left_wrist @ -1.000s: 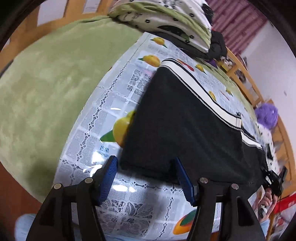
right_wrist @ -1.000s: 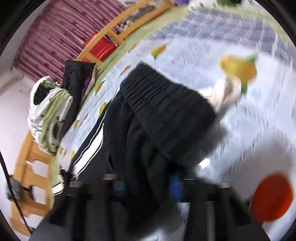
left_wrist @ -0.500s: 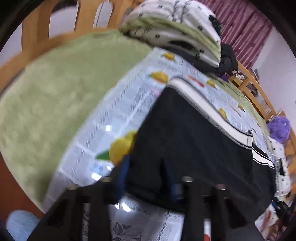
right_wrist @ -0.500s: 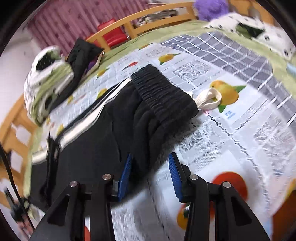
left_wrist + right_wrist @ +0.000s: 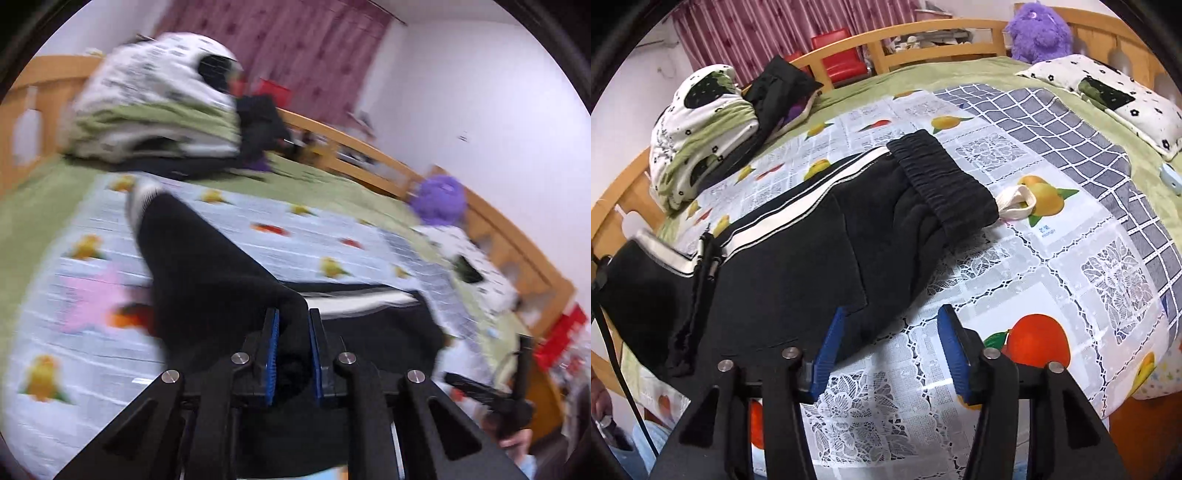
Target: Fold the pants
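Since a second ago: left gripper (image 5: 292, 334) jaws have just been closing and now pinch the hem end of the black fleece pants with white side stripes (image 5: 798, 273), which has come up off the fruit-print lace tablecloth (image 5: 1027, 295). Right gripper (image 5: 892, 334) jaws have just been opening; they now stand apart, nothing pressed between the blue pads (image 5: 827, 343), the left pad touching or overlapping the pants' edge.

Left wrist view is motion-blurred: the raised cloth hides the pinch point, and print detail is unreadable. In the right wrist view the hem end runs out of frame at left.

Pants lie flat across the cloth on the green bedspread (image 5: 979, 74), ribbed elastic waistband (image 5: 938, 181) toward the far side, cream drawstring loop (image 5: 1015, 203) poking out beside it. Side stripe runs along the far edge.
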Tool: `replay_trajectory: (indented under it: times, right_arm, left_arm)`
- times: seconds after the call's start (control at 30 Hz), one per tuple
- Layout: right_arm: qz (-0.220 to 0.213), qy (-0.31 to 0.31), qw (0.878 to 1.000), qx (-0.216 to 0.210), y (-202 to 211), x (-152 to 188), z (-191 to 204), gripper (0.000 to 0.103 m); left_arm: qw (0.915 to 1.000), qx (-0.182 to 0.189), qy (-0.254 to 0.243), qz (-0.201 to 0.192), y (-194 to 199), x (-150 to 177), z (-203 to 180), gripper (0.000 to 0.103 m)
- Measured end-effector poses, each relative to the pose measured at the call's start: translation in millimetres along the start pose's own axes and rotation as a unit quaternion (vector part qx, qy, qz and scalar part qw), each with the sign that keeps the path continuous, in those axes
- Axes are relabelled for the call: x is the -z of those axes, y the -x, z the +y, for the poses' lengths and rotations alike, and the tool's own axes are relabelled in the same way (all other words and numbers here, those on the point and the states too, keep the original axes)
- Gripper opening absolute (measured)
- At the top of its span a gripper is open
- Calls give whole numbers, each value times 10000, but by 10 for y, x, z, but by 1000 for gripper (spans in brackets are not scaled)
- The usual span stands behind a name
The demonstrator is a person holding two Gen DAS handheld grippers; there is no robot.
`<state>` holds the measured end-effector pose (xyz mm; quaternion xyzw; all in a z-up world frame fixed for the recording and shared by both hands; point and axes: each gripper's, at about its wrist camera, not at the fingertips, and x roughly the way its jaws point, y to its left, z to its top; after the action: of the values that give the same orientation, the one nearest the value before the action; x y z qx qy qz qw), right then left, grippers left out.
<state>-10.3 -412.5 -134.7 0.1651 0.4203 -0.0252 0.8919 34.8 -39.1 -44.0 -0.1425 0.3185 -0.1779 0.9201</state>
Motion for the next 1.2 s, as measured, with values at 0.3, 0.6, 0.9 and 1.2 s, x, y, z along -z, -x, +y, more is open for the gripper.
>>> replay_trajectory:
  times: [0.3, 0.6, 0.9, 1.2]
  right_arm:
    - [252, 350, 9985, -327, -76, 87, 140, 52]
    - [414, 371, 9876, -1469, -398, -73, 807, 57]
    - [1556, -88, 9572, -2437, -1283, -146, 1466, 38]
    - [72, 945, 9623, -2551, -184, -717, 1420, 12]
  left_arm:
    - [9882, 944, -136, 1199, -754, 604, -628, 4]
    - [9968, -62, -249, 759, -143, 496, 12, 42]
    - [9899, -504, 949, 928, 74, 595, 984, 44]
    - [9905, -525, 824, 967, -88, 570, 820, 44]
